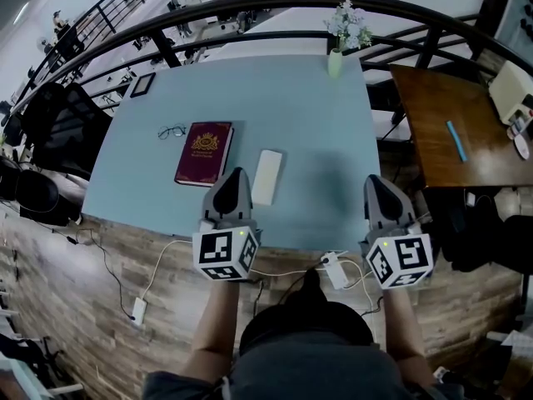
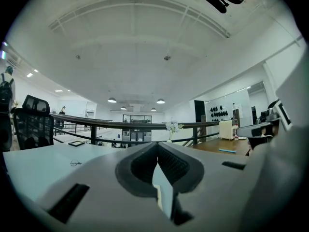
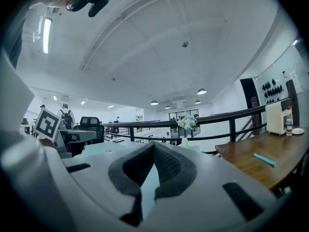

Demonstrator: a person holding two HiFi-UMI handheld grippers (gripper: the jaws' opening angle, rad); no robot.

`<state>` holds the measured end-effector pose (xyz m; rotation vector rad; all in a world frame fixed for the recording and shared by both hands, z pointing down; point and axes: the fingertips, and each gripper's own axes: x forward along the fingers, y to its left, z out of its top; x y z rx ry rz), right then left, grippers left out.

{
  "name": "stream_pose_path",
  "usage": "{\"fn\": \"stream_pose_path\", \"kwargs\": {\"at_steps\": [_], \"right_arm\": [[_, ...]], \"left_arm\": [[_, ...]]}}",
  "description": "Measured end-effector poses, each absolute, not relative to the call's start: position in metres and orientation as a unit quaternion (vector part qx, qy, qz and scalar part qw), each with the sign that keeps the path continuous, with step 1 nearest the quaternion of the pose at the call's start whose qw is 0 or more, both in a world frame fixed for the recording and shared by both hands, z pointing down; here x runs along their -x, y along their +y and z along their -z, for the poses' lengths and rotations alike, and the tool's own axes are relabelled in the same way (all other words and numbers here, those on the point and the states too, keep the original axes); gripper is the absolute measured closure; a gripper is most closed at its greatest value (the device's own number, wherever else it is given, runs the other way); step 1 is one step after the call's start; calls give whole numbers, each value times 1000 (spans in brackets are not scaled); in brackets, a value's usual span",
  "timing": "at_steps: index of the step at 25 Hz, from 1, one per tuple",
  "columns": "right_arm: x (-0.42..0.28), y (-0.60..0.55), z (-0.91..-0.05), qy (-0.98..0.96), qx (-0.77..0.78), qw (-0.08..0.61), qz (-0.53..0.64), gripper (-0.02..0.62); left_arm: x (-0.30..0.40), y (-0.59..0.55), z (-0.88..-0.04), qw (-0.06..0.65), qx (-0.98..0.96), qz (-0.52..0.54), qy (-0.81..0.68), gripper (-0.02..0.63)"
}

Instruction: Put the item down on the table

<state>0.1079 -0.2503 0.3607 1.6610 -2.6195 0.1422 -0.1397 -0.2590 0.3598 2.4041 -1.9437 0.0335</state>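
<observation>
A flat white oblong item [image 1: 266, 177] lies on the light blue table [image 1: 316, 132], with nothing gripping it. My left gripper [image 1: 236, 176] hovers at the table's near edge just left of the item, shut and holding nothing. In the left gripper view the left gripper [image 2: 157, 150] points level across the tabletop, its tips touching. My right gripper [image 1: 376, 182] hangs over the table's near right corner, also shut and holding nothing. The right gripper view shows the right gripper [image 3: 153, 149] with its tips met.
A maroon book [image 1: 204, 152] and a pair of glasses [image 1: 172, 132] lie left of the item. A green vase of white flowers [image 1: 336, 61] stands at the far edge, a dark frame [image 1: 141, 84] at far left. A wooden table [image 1: 441, 123] with a blue pen [image 1: 455, 140] stands at right. Behind runs a black railing [image 1: 275, 5].
</observation>
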Motion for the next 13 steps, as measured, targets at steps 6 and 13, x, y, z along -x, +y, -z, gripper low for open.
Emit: {"fn": "stream_pose_path", "kwargs": {"at_steps": [6,13], "right_arm": [[-107,-250,-361,-844,-534,21,-43,592],[-107,-251,-360,-844,-534,22,-41,592]], "left_arm": [[140,-259,-365,30,-777,-14,-629,600],[140,-262,-367,32,-776,-16,-629,600]]}}
